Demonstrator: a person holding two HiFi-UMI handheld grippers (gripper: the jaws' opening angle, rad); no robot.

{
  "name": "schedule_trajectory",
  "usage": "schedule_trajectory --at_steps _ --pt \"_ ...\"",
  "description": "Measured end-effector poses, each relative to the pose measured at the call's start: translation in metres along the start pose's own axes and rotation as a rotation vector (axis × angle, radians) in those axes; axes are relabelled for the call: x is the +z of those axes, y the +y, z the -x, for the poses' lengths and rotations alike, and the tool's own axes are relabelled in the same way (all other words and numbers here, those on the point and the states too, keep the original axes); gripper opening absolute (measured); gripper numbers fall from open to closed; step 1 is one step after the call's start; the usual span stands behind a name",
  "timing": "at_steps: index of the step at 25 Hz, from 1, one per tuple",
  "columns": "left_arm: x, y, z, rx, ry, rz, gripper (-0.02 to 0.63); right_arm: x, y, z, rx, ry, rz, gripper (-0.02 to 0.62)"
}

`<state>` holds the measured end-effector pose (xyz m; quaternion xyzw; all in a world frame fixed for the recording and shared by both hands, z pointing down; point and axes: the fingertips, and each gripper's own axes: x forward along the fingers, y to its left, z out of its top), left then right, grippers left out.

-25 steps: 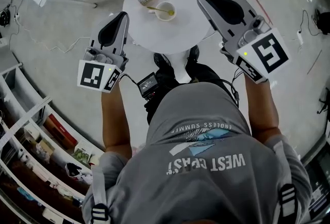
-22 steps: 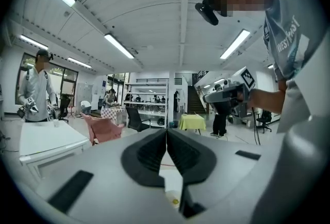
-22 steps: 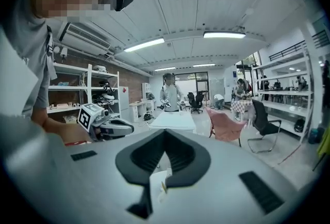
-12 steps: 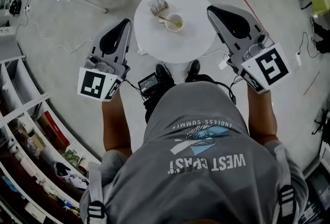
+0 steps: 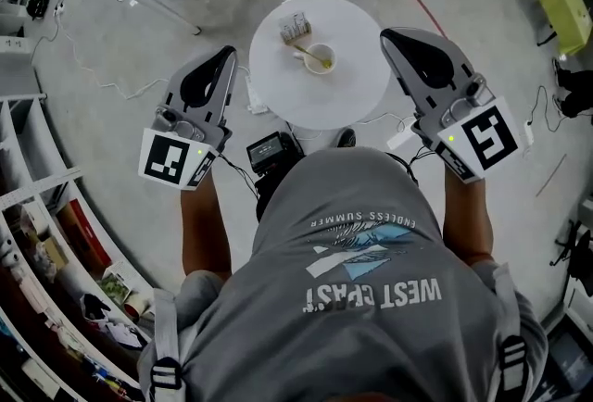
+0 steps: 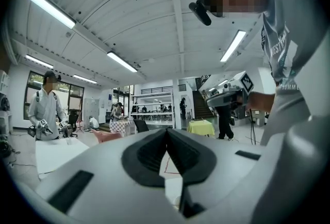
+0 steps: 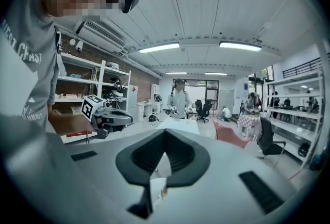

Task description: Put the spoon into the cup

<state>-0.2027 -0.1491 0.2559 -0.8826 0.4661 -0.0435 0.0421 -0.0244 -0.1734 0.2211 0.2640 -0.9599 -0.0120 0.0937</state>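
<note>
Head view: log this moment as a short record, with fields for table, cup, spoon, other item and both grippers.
table: round, white, ahead of the person
cup: upright on the table
spoon: in the cup, handle leaning out over the rim
other item: small box beside the cup, apart from it
left gripper: shut, empty, left of the table
right gripper: shut, empty, right of the table
task: spoon appears already in the cup

Left gripper (image 5: 220, 59) left of torso (image 5: 361, 233), right gripper (image 5: 397, 41) right of it, both held forward, jaws closed, nothing between.
</note>
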Motion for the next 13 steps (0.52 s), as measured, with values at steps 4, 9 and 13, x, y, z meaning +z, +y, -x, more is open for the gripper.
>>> schedule_trajectory --at_steps 4,9,13 --pt "0.002 0.001 0.002 -0.002 -0.006 -0.003 0.006 0.001 0.005 -0.001 0.006 0.008 0.004 0.000" --pt "0.001 0.002 0.003 -0.008 -0.013 0.001 0.006 0.001 0.009 -0.002 0.005 0.012 0.004 0.000" --pt "-0.001 0.000 0.005 -0.014 -0.011 0.002 0.006 0.003 0.013 -0.003 0.005 0.000 0.004 0.000"
